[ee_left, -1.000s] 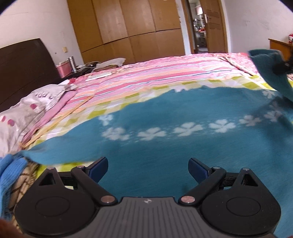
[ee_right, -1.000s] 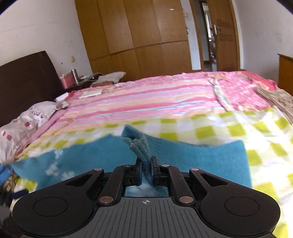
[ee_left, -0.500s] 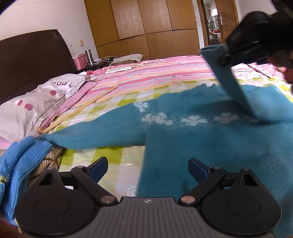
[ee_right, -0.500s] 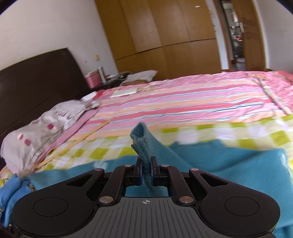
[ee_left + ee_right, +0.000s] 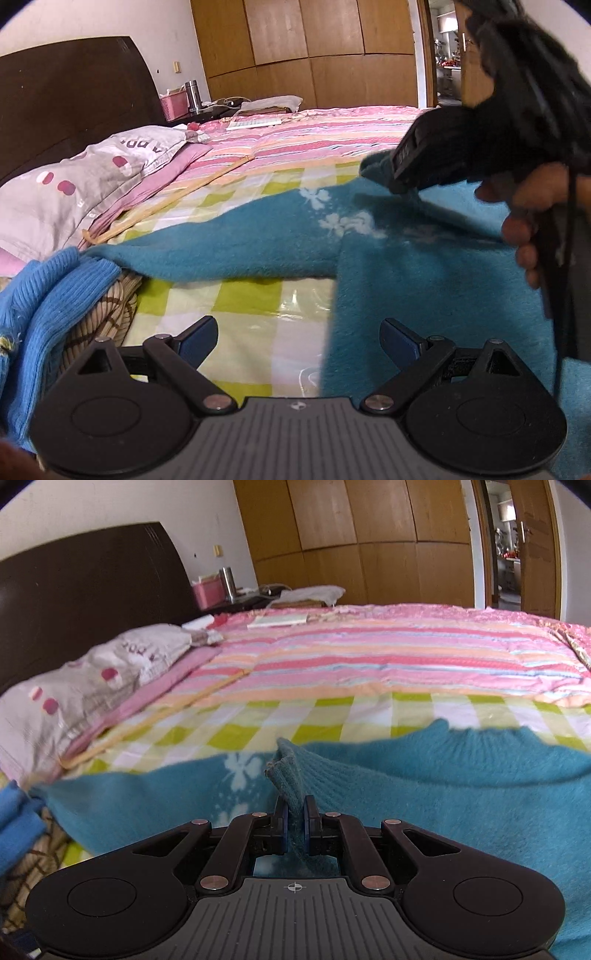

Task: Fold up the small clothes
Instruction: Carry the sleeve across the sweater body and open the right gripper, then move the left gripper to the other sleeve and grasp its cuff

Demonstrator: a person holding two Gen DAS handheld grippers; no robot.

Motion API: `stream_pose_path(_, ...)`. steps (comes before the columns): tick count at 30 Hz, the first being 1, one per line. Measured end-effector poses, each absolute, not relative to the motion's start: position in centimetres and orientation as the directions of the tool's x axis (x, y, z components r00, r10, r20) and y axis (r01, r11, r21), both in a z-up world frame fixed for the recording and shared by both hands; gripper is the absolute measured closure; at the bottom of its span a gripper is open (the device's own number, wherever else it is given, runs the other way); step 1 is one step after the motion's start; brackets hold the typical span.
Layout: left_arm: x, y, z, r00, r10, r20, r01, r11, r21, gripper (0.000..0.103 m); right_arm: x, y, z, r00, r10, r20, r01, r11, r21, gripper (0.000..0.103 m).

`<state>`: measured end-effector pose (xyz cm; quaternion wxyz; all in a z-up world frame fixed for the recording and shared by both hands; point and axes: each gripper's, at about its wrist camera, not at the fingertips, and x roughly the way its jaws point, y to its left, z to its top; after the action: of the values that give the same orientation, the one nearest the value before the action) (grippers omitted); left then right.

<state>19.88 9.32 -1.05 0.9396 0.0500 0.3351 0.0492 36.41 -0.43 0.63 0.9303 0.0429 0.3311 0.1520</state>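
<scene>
Teal sweater [image 5: 424, 280] with white flower print lies spread on the green-checked sheet [image 5: 251, 299]; the right gripper [image 5: 294, 814] pinches a ribbed fold of it. The left gripper [image 5: 299, 338] hovers wide apart, holding nothing. Letters on the grey pillow [image 5: 77, 184] are only partly legible, perhaps "DDC".

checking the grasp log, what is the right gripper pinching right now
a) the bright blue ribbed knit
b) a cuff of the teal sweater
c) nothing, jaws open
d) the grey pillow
b: the right gripper has its jaws closed on a ribbed cuff of the teal sweater, which sticks up between its fingertips.
</scene>
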Motion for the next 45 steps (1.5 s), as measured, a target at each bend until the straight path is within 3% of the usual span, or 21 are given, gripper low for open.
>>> stream_pose_path(6,20.1,9.7,-1.6,0.76,0.131,-0.636,-0.063,0.99,0.127,0.003,36.6,0.1,-1.4,0.71,0.318,-0.629,-0.274,0.947,0.169,0.088)
stream_pose_path(9,20.2,9.7,-1.7,0.759,0.133,-0.637,-0.066,0.99,0.129,0.003,36.2,0.1,-1.1,0.699,0.346,-0.626,-0.302,0.936,0.18,0.075)
stream_pose_path(11,20.2,9.8,-1.7,0.76,0.135,-0.636,-0.069,0.989,0.128,0.003,35.7,-0.1,-0.5,0.699,0.358,-0.619,-0.318,0.931,0.18,0.073)
stream_pose_path(15,20.3,10.2,-1.5,0.766,0.146,-0.626,-0.085,0.988,0.127,0.003,34.9,-0.6,0.5,0.729,0.361,-0.581,-0.337,0.929,0.154,0.073)
stream_pose_path(20,20.5,11.2,-1.4,0.776,0.18,-0.605,-0.118,0.983,0.142,0.003,35.8,0.5,-0.8,0.681,0.33,-0.653,-0.347,0.931,0.109,0.073)
stream_pose_path(25,21.3,13.0,-1.9,0.764,0.222,-0.605,-0.165,0.975,0.149,0.003,34.9,0.2,-0.3,0.689,0.344,-0.638,-0.341,0.931,0.134,0.072)
stream_pose_path(36,23.6,18.6,-2.4,0.726,0.255,-0.638,-0.318,0.948,0.016,0.004,31.0,-1.4,-0.1,0.666,0.427,-0.612,-0.383,0.9,0.211,0.072)
stream_pose_path(45,27.0,20.7,-4.0,0.667,0.299,-0.682,-0.499,0.86,-0.111,0.011,29.6,-2.6,0.0,0.652,0.478,-0.589,-0.402,0.876,0.267,0.072)
